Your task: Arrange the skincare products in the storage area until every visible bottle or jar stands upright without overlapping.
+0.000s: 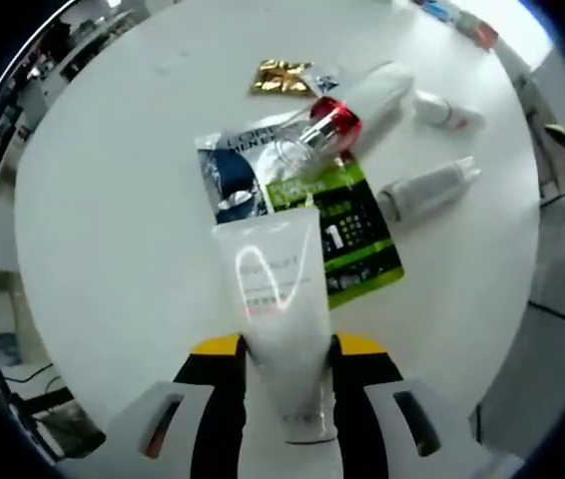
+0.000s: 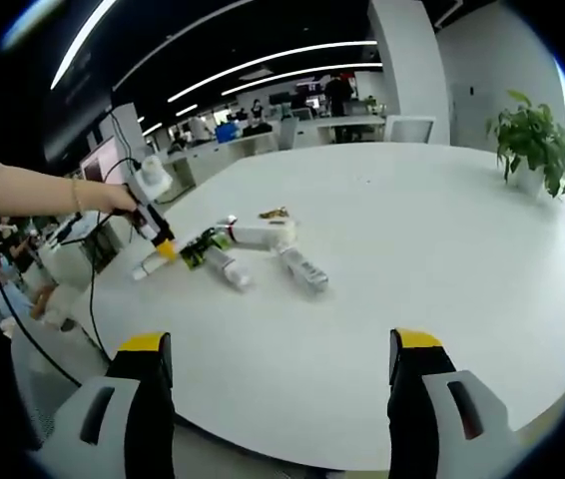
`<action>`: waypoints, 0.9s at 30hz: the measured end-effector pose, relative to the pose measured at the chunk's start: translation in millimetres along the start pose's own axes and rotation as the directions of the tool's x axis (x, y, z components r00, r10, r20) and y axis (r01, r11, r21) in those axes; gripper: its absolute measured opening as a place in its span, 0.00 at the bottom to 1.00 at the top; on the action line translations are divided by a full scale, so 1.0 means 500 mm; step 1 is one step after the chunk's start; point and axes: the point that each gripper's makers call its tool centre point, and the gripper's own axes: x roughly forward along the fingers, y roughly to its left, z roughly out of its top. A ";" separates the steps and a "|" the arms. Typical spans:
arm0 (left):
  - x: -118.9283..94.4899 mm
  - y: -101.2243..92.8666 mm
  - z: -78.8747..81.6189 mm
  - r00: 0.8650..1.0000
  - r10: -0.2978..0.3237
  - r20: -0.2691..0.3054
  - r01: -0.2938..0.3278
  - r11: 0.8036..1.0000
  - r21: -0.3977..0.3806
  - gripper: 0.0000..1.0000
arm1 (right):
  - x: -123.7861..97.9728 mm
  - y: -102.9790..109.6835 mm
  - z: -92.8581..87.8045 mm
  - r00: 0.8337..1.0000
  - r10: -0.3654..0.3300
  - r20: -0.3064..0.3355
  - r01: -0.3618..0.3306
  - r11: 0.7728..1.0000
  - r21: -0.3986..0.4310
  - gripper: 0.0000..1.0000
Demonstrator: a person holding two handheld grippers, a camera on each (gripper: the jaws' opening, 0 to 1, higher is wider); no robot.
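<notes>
You are working over a large, smooth white round table (image 1: 113, 200). Lying flat on it you have a green and black sachet (image 1: 357, 235) beside a blue and white sachet (image 1: 231, 175), with a small crinkled gold foil packet (image 1: 281, 78) just beyond. A white bottle with a red collar (image 1: 362, 105) lies partly across the sachets, and two slim white tubes (image 1: 427, 190) (image 1: 442, 110) lie nearby.

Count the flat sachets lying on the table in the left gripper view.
3: a gold sachet farthest from the claw, a blue-and-white sachet under the red-capped bottle, and a green sachet behind the held white tube. More may be hidden.
</notes>
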 end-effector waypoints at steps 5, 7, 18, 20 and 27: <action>-0.011 -0.013 0.014 0.998 -0.018 0.055 0.020 0.999 -0.027 0.28 | -0.001 -0.001 0.002 1.000 -0.001 0.006 0.001 1.000 -0.004 0.89; -0.029 -0.022 0.025 0.995 -0.028 0.095 0.034 0.998 -0.055 0.28 | -0.001 0.000 0.002 1.000 0.000 0.006 0.000 1.000 -0.008 0.89; -0.066 -0.045 0.056 0.977 -0.017 0.211 0.031 0.997 -0.064 0.28 | -0.001 0.012 0.005 1.000 0.025 0.009 -0.024 0.999 -0.024 0.89; -0.073 -0.052 0.061 0.973 -0.020 0.229 0.037 0.997 -0.072 0.28 | -0.001 0.012 0.005 1.000 0.026 0.009 -0.026 0.999 -0.026 0.89; -0.085 -0.072 0.068 0.963 -0.003 0.271 0.020 0.998 -0.061 0.28 | -0.001 0.015 0.006 0.999 0.032 0.011 -0.032 0.999 -0.029 0.89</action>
